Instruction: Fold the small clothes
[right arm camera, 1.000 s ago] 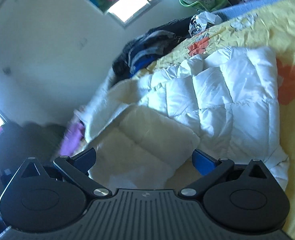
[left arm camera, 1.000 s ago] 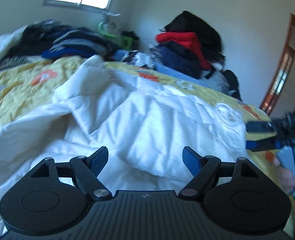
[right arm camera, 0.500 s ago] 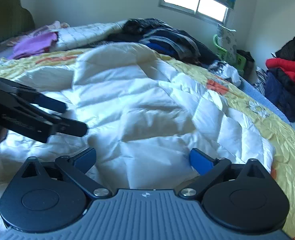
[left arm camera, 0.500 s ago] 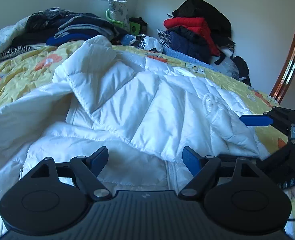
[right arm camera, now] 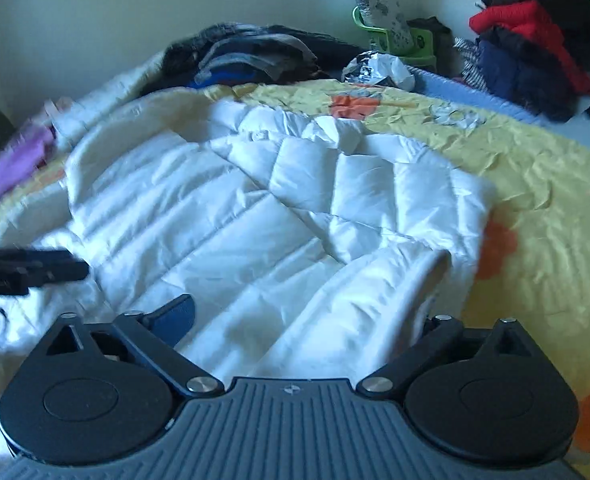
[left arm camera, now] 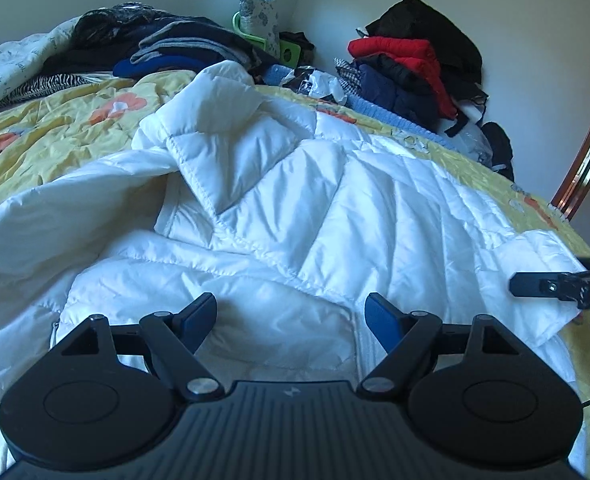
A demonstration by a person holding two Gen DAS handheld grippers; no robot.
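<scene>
A white quilted puffer jacket [left arm camera: 315,208] lies spread on the yellow floral bedspread [left arm camera: 55,128]; it also shows in the right wrist view [right arm camera: 255,216]. My left gripper [left arm camera: 291,314] is open and empty, low over the jacket's near hem. My right gripper [right arm camera: 307,312] is open, with a fold of the jacket bunched between its jaws and covering the right fingertip. The right gripper's fingers [left arm camera: 535,284] show at the right edge of the left wrist view, at the jacket's corner. The left gripper's fingers [right arm camera: 55,268] show at the left edge of the right wrist view.
Piles of dark clothes [left arm camera: 167,48] lie at the head of the bed. A stack of red, navy and black jackets [left arm camera: 407,64] stands at the far right corner. A green chair [right arm camera: 399,40] stands under the window. A wooden door frame [left arm camera: 587,148] is at the right.
Both grippers have swung round and come down to the jacket's near edge. The right gripper has pushed onto the jacket's corner, so fabric now lies between its jaws.
</scene>
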